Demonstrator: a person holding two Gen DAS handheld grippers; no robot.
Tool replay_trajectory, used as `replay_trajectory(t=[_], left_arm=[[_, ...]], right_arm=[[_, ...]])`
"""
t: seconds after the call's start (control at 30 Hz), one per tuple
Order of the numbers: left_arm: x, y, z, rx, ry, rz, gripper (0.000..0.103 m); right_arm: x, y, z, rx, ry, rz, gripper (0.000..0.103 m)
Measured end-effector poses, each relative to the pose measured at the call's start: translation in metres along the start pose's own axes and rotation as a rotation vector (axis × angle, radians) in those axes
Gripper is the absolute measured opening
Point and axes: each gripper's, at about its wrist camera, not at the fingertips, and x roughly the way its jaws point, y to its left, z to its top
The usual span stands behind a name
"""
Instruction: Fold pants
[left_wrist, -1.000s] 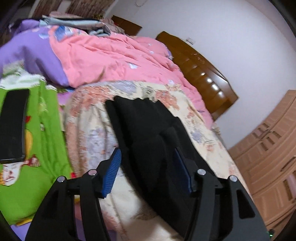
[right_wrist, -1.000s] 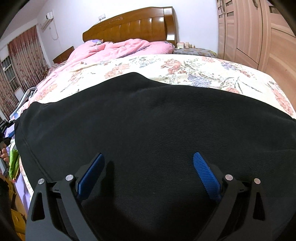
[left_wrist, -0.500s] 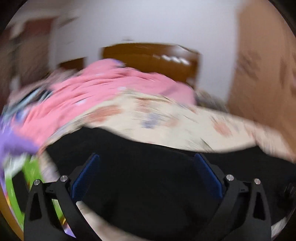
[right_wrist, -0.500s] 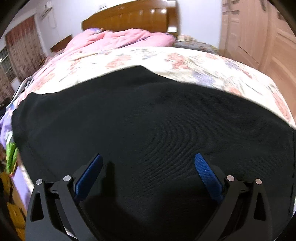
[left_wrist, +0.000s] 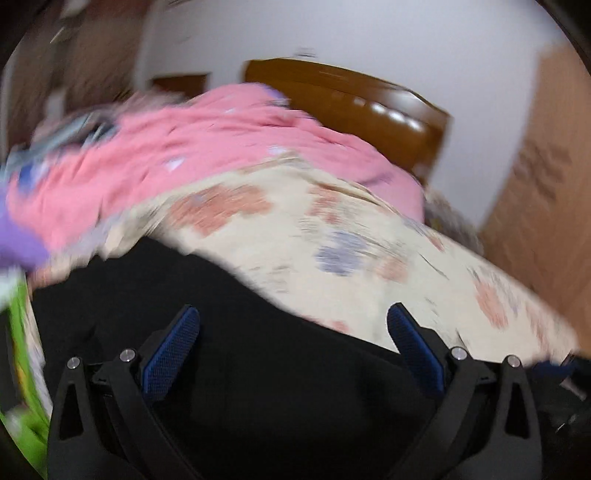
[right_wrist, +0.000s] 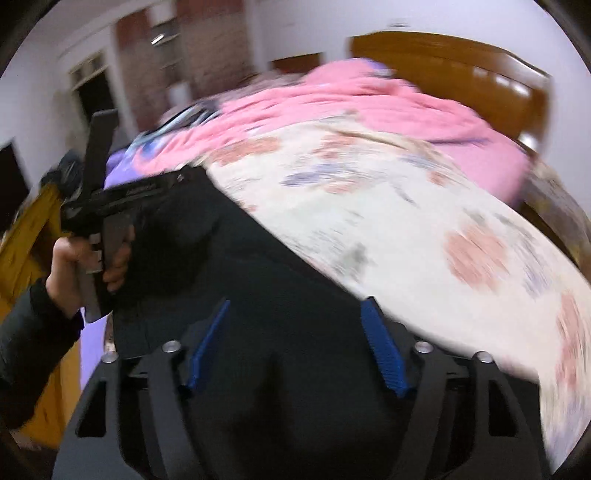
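Two grippers hovered over black pants (left_wrist: 229, 369) spread flat across the near edge of a floral bedspread (left_wrist: 332, 236), below a heaped pink quilt (left_wrist: 207, 147). Left gripper (left_wrist: 291, 343): blue pads spread wide, released, nothing clamped. Right gripper (right_wrist: 295, 343): narrower after just closing partway, fabric beneath and between the pads, though not visibly pinched. Also showed, in the right wrist view, a hand (right_wrist: 79, 258) gripping the left tool's handle. Heavily motion-blurred, both views. Judged best: slow down, settle each gripper at a matching end of one edge, pinch every layer, then lift evenly to keep the fold square.
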Motion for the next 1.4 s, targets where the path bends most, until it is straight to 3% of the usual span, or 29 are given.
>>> replay_trajectory(t=[0.07, 0.13, 0.23, 0.3, 0.4, 0.5, 0.63, 0.73, 0.83, 0.9, 0.97, 1.03, 1.2, 1.3, 1.33, 1.37, 1.4], left_arm=[[0.012, 0.026, -0.009, -0.117, 0.030, -0.036, 0.101], [0.007, 0.042, -0.011, -0.191, -0.011, -0.108, 0.101], [0.011, 0.037, -0.010, -0.168, 0.014, -0.080, 0.101], [0.014, 0.034, -0.010, -0.160, 0.030, -0.064, 0.101], [0.017, 0.035, -0.009, -0.160, 0.030, -0.063, 0.101], [0.016, 0.035, -0.010, -0.158, 0.030, -0.060, 0.101], [0.012, 0.035, -0.011, -0.164, 0.013, -0.066, 0.101], [-0.001, 0.026, -0.008, -0.146, -0.022, -0.023, 0.101], [-0.029, 0.017, -0.006, -0.166, -0.078, -0.060, 0.101], [-0.038, 0.008, -0.005, -0.151, -0.050, -0.037, 0.101], [-0.041, 0.000, -0.009, -0.107, 0.009, -0.031, 0.101], [-0.054, -0.005, -0.020, -0.078, 0.003, -0.015, 0.101], [-0.074, 0.001, -0.050, -0.077, -0.059, 0.052, 0.101], [-0.063, 0.011, -0.055, -0.081, 0.000, 0.065, 0.101], [-0.060, 0.014, -0.055, -0.083, 0.018, 0.065, 0.101], [-0.060, 0.016, -0.055, -0.079, 0.026, 0.068, 0.101], [-0.062, 0.017, -0.055, -0.068, 0.022, 0.075, 0.101]], right_arm=[[0.020, 0.005, 0.014, -0.050, 0.035, 0.067, 0.060], [0.043, 0.006, 0.027, -0.073, 0.086, 0.131, 0.051], [0.074, 0.009, 0.038, -0.093, 0.180, 0.186, 0.039], [0.084, 0.007, 0.038, -0.108, 0.218, 0.154, 0.039], [0.088, 0.003, 0.035, -0.085, 0.212, 0.176, 0.039], [0.067, 0.026, 0.030, -0.210, 0.122, 0.103, 0.011], [0.049, 0.027, 0.037, -0.231, 0.006, -0.026, 0.008], [0.072, 0.019, 0.030, -0.219, 0.085, -0.052, 0.008], [0.072, 0.010, 0.026, -0.172, 0.087, 0.012, 0.013], [0.069, 0.000, 0.029, -0.107, 0.106, 0.085, 0.027], [0.062, -0.001, 0.032, -0.092, 0.078, 0.110, 0.071], [0.060, 0.007, 0.034, -0.127, 0.062, 0.109, 0.070], [0.076, 0.026, 0.054, -0.186, 0.078, 0.133, 0.049], [0.100, 0.033, 0.056, -0.218, 0.154, 0.095, 0.045], [0.102, 0.034, 0.054, -0.229, 0.143, 0.072, 0.032], [0.100, 0.035, 0.052, -0.238, 0.121, 0.062, 0.009], [0.093, 0.037, 0.052, -0.242, 0.087, 0.056, 0.005]])
